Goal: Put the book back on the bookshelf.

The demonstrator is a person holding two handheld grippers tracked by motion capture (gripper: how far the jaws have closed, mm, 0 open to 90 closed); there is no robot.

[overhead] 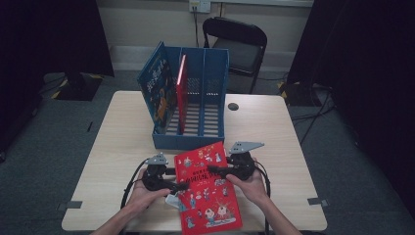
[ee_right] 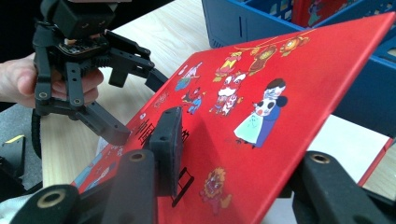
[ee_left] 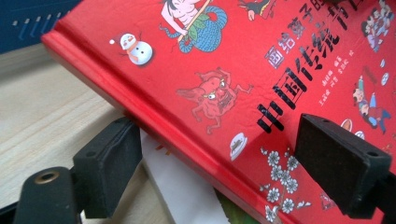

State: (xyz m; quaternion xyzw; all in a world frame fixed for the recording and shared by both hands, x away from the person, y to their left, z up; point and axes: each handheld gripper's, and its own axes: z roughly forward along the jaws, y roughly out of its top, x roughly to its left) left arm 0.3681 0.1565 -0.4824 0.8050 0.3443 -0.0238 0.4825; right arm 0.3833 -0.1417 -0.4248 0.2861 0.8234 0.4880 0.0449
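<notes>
A red picture book [overhead: 208, 191] lies tilted near the table's front edge, its far end raised towards the blue file rack [overhead: 188, 140]. My left gripper [overhead: 180, 178] stands open at the book's left side. In the left gripper view [ee_left: 226, 163] the spine edge runs between the jaws, one pad [ee_left: 109, 172] below it and the other pad [ee_left: 343, 163] just above the cover. My right gripper [overhead: 215, 175] is shut on the book's right edge. In the right gripper view [ee_right: 238, 172] one pad [ee_right: 166, 149] rests on the cover and the other jaw sits under the edge. The left gripper [ee_right: 137, 107] shows beyond.
The rack holds a blue book [overhead: 156, 88] and a thin red book [overhead: 182, 83] upright in its left slots; the right slots are free. Something white [overhead: 172, 199] lies under the red book. A black chair [overhead: 240, 44] stands behind the wooden table [overhead: 127, 127].
</notes>
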